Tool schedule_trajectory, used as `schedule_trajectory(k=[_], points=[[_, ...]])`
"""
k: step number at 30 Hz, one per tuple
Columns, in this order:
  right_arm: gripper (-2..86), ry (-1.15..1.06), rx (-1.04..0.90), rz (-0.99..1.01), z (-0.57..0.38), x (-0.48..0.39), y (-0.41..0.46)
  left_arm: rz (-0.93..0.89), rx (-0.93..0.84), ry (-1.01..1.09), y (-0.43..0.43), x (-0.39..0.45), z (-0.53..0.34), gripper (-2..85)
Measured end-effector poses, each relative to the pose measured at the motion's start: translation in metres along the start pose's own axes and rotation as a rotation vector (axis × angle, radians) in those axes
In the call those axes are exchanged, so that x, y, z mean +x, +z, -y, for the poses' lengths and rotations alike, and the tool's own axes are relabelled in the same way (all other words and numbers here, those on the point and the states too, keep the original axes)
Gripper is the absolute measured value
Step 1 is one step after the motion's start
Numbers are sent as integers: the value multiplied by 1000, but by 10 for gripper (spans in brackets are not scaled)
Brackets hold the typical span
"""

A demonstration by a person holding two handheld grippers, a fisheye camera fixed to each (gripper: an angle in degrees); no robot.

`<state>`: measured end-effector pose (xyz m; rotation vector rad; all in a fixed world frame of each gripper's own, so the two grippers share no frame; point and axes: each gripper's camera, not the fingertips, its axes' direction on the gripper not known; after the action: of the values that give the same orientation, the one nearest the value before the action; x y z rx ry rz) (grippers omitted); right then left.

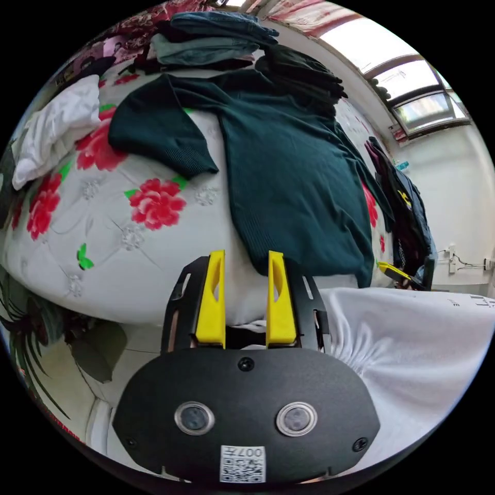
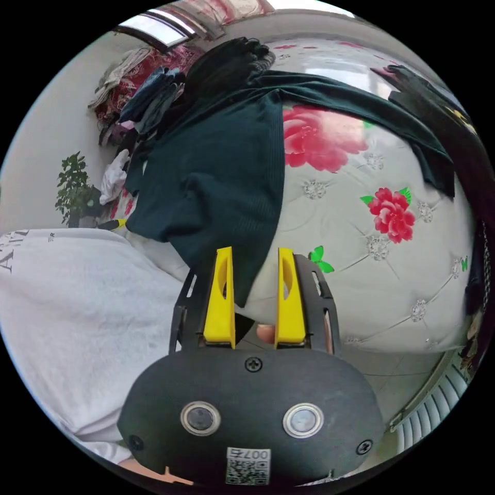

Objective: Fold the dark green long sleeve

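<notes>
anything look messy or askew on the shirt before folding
Yes. The green shirt lies flat on the bed, but one sleeve is bent across its cuff and the hem hangs over the bed's edge. Both hand-held grippers are open.

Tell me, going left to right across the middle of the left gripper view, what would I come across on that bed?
White cloth → red flower print on the bed cover → dark green long sleeve → dark clothes hanging at the bed's right side → white wall.
</notes>
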<state>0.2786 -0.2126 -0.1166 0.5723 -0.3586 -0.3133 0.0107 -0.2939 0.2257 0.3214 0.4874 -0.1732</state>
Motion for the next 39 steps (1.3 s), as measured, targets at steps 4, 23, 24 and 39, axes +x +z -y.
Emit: schedule_trajectory(k=[4, 23, 24, 39], points=[[61, -90, -29, -45, -5, -25, 28, 106, -58, 133, 27, 36, 1, 131], [1, -319, -409, -13, -78, -49, 82, 68, -245, -8, 17, -7, -78, 59], [2, -328, -407, -17, -77, -51, 81, 74, -234, -20, 15, -9, -80, 61], [6, -282, 162, -304, 129, -71, 16, 331, 163, 199, -90, -25, 149, 68]])
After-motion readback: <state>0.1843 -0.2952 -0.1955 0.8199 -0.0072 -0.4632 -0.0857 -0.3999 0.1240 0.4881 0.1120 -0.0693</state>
